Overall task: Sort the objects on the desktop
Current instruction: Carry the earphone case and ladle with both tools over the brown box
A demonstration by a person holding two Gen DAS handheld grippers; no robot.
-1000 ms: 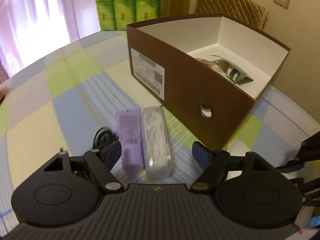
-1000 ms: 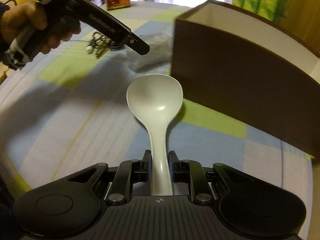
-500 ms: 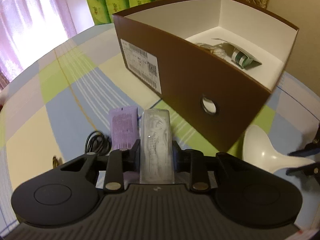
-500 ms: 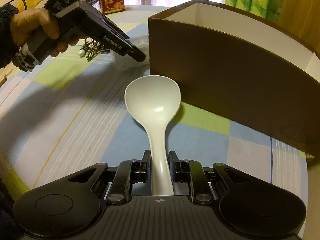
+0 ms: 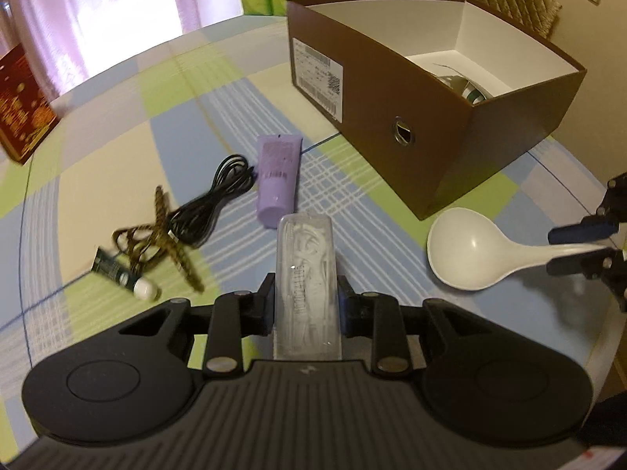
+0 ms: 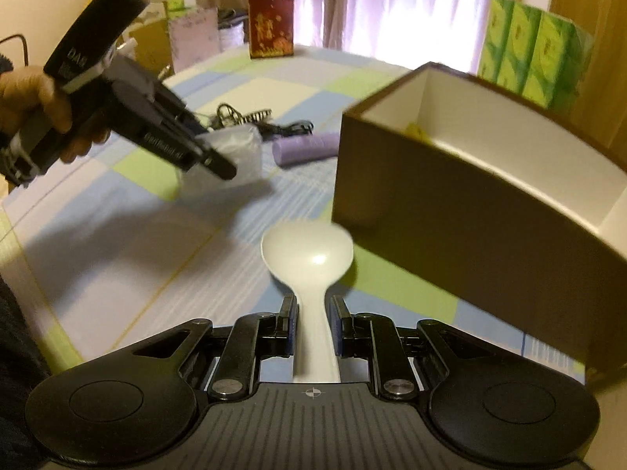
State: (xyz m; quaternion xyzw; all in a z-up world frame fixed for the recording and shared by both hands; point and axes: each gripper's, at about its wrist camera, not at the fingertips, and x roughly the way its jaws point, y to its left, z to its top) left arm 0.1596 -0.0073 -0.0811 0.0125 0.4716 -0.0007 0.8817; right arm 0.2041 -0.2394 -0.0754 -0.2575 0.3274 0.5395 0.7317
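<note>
Spoon (image 6: 307, 250) is hanging just off the table beside the box (image 6: 462, 211), its handle pinched by the right gripper (image 6: 312, 327); likely light, stiff, slippery. Left gripper (image 5: 305, 307) is clamping a clear case (image 5: 306, 274), probably rigid and light, by its long sides.

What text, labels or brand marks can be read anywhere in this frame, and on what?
"DAS": on the left tongs, upper housing.
Side lettering on the same tongs: too blurred to read.
Barcode label on the brown box: too small.
Purple tube print: blurred.
Red box and green packs: unreadable.
</note>
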